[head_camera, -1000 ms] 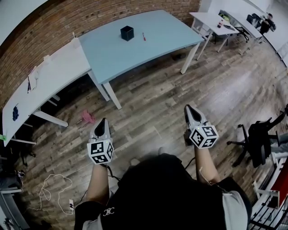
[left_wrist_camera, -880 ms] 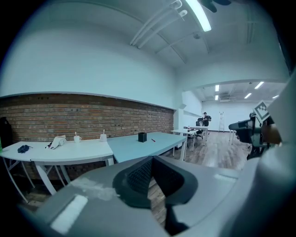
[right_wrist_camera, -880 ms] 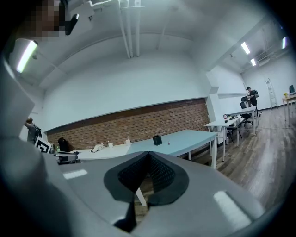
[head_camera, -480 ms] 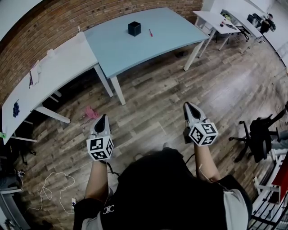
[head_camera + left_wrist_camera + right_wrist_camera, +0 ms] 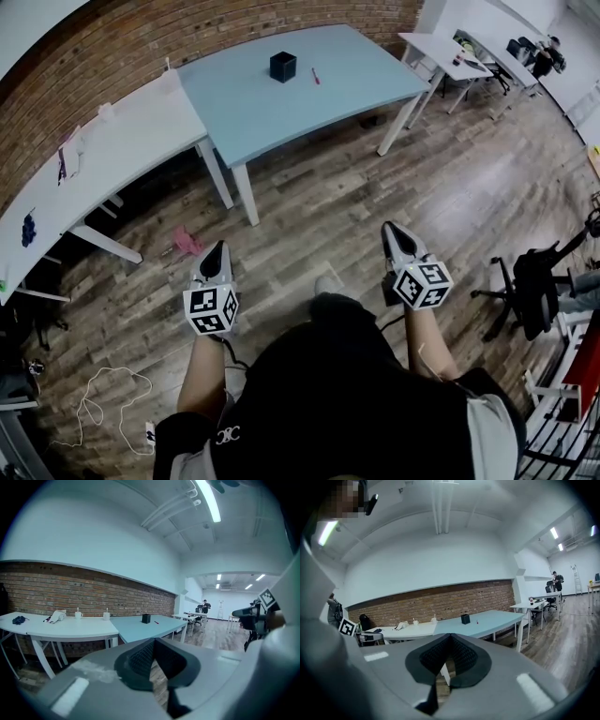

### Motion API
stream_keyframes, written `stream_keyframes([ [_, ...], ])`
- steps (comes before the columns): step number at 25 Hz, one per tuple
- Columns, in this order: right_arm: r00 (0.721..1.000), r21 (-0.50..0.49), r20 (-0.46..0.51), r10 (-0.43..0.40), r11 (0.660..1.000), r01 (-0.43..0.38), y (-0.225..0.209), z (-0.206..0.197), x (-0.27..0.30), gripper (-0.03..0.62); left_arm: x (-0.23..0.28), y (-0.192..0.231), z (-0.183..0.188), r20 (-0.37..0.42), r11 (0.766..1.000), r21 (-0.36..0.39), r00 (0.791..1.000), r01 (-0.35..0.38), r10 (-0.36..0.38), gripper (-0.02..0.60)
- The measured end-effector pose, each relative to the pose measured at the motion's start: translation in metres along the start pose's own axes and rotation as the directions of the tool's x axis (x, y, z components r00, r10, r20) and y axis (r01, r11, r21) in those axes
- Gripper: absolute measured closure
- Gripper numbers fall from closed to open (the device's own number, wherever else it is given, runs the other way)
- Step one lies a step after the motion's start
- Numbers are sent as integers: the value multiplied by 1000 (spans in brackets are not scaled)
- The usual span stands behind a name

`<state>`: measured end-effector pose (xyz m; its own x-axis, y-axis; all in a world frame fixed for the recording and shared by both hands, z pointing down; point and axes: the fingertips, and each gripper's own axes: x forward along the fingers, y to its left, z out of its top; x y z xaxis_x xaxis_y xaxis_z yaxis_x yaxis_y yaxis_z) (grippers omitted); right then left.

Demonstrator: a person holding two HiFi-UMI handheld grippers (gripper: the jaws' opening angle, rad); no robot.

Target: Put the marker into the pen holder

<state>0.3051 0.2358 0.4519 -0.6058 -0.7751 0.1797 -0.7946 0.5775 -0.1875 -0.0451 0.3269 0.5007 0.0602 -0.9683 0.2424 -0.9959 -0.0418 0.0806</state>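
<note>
A black cube-shaped pen holder [image 5: 283, 67] stands on the light blue table [image 5: 281, 103], and a small red marker [image 5: 315, 76] lies just right of it. Both are far ahead of me across the wooden floor. The pen holder [image 5: 146, 618] and the marker [image 5: 156, 622] show small in the left gripper view; in the right gripper view I see the same pen holder [image 5: 465, 619] and marker [image 5: 477, 621]. My left gripper [image 5: 215, 251] and right gripper [image 5: 393, 231] hang over the floor, both shut and empty, pointing toward the table.
A white table [image 5: 94, 169] with cups and small items adjoins the blue one on the left, against a brick wall. A pink object [image 5: 186, 243] lies on the floor. More white tables [image 5: 441, 47] stand at the far right, an office chair [image 5: 539, 281] at the right.
The whole view has shifted: the blue table with the pen holder and marker sits slightly closer and further right in the head view. Both grippers stay shut in the same pose.
</note>
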Motion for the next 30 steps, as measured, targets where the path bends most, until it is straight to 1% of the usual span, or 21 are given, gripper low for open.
stream_keyframes([
  [5,1000,-15,19,17,1000,-17,3,3,18,589,11,8,7,12,1000,22,1000,2,-3,574],
  [10,999,2,18,32,999,-32,-11,-3,42,589,29,18,17,23,997,80,1000,-11,9,574],
  [13,999,7,10,39,999,-39,-23,-9,74,588,52,30,24,24,993,112,1000,-22,19,574],
  [18,998,3,-3,60,998,-60,-52,-5,156,589,118,61,30,9,996,86,999,-37,36,574],
  [20,998,3,-4,63,998,-63,-67,7,198,589,152,73,38,5,997,65,999,-40,40,574],
  [22,998,-9,3,70,998,-70,-78,26,234,588,184,79,49,7,999,41,1000,-29,29,574],
  [24,998,-24,2,70,997,-70,-89,43,266,589,216,82,61,8,999,39,1000,-14,14,574],
  [26,998,-30,-12,57,998,-58,-105,52,296,588,245,84,73,12,999,34,1000,-4,4,574],
  [30,999,-35,-39,12,999,-14,-140,68,356,589,299,93,93,2,1000,-9,1000,8,-8,574],
])
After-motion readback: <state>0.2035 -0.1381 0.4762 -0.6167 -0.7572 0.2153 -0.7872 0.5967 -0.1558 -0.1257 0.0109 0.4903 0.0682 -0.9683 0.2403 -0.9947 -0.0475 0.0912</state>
